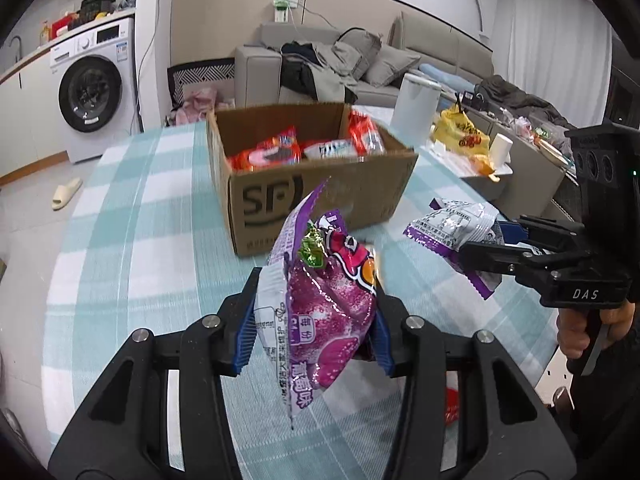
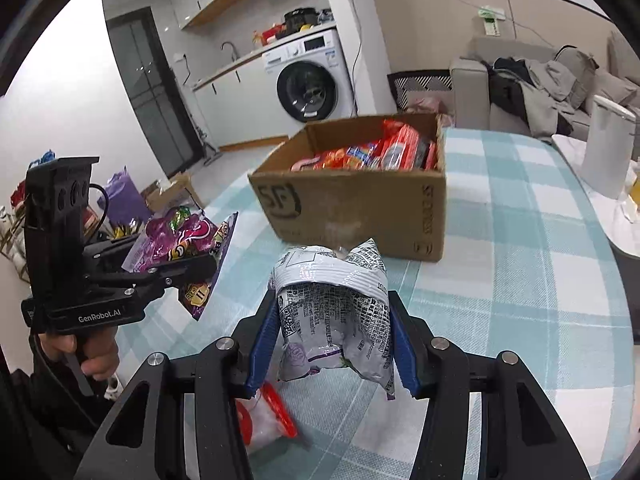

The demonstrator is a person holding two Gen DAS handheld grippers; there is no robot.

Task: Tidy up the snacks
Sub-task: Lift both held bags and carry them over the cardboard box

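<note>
My left gripper (image 1: 316,320) is shut on a purple grape snack packet (image 1: 324,300) and holds it above the table, in front of the cardboard box (image 1: 320,196). My right gripper (image 2: 332,328) is shut on a second purple packet (image 2: 336,308), its grey printed back facing the camera, also held short of the box (image 2: 360,208). The box holds several red and orange snack packets (image 1: 276,152). Each gripper shows in the other's view: the right one (image 1: 480,256) with its packet (image 1: 456,224), the left one (image 2: 192,264) with its packet (image 2: 180,240).
A checked teal tablecloth (image 1: 140,216) covers the table. A red and white packet (image 2: 264,416) lies under my right gripper. A white cylinder (image 1: 416,108) and a yellow bag (image 1: 460,132) stand beyond the box. A washing machine (image 2: 308,76) and sofa (image 1: 360,60) are behind.
</note>
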